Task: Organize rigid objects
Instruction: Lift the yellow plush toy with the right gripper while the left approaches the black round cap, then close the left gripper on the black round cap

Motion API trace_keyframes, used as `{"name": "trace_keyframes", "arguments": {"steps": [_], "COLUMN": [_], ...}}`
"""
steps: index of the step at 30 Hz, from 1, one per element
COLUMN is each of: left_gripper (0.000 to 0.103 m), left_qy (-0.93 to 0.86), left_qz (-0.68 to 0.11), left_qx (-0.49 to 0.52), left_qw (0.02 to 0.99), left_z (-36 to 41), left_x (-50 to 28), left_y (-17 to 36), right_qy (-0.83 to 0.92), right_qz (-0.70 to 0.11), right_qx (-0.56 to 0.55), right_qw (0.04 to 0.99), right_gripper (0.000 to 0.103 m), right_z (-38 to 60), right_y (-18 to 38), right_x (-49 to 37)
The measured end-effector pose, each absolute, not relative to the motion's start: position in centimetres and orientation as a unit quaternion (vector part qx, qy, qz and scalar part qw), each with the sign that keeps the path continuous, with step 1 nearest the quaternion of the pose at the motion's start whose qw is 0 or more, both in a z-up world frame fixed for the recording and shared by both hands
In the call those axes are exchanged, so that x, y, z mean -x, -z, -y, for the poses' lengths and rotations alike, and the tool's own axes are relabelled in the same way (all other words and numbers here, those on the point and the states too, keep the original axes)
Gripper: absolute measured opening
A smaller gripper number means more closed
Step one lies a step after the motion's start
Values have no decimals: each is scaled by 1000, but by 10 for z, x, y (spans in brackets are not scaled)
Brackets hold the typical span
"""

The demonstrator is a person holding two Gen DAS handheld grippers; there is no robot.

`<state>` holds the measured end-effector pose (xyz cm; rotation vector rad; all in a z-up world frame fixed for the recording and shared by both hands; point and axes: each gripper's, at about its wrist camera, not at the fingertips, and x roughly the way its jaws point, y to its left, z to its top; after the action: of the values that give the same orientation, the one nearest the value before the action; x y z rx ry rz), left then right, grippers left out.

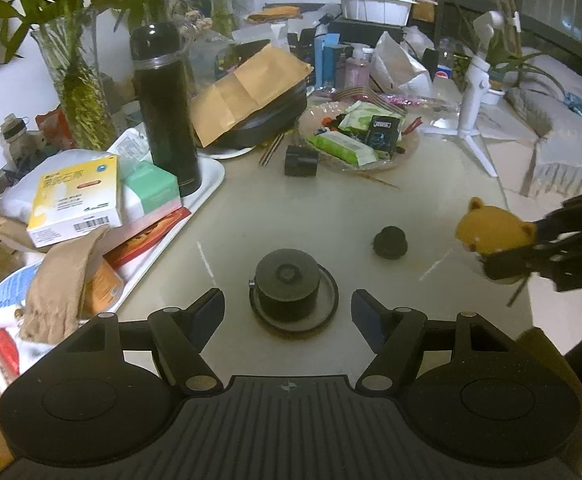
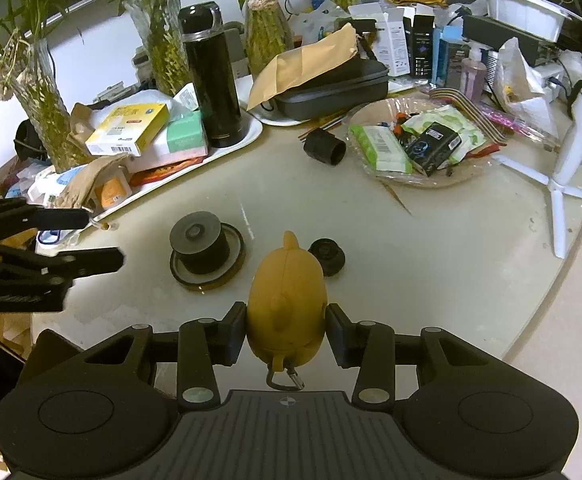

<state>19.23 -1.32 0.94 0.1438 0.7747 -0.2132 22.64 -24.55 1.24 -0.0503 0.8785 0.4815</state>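
My right gripper (image 2: 286, 330) is shut on a mustard-yellow bear-shaped case (image 2: 287, 304) with a metal clip, held above the table; it also shows in the left wrist view (image 1: 491, 232) at the right. My left gripper (image 1: 287, 314) is open and empty, its fingers either side of a dark round lidded pot on a saucer (image 1: 293, 290), just short of it. The pot also shows in the right wrist view (image 2: 205, 246). A small black round cap (image 1: 389, 242) lies on the table right of the pot, and just beyond the case in the right wrist view (image 2: 327, 256).
A white tray (image 1: 211, 184) at left holds a black thermos (image 1: 167, 108), boxes and packets. A glass plate of packets (image 1: 407, 148), a black cylinder (image 1: 301, 161), a black case under a brown envelope (image 1: 251, 92) and a white tripod (image 1: 477, 92) stand farther back. Vases with plants line the left.
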Motion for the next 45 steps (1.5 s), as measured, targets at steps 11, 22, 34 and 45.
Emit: {"name": "trace_keyframes", "arguments": {"steps": [11, 22, 34, 45], "left_gripper": [70, 70, 64, 64], "left_qy": [112, 106, 94, 85], "left_qz": [-421, -484, -497, -476], "left_qx": [-61, -48, -41, -23], "left_qw": [898, 867, 861, 875], "left_z": [15, 18, 21, 16], "left_x": [-242, -284, -293, -281], "left_y": [20, 52, 60, 37], "right_qy": [-229, -227, -229, -223], "right_qz": [-417, -415, -414, -419], "right_qx": [23, 14, 6, -3], "right_qw": [880, 881, 881, 880], "right_gripper": [45, 45, 45, 45], "right_z": [260, 270, 273, 275], "right_y": [-14, -13, -14, -14], "right_x": [-221, -218, -217, -216]}}
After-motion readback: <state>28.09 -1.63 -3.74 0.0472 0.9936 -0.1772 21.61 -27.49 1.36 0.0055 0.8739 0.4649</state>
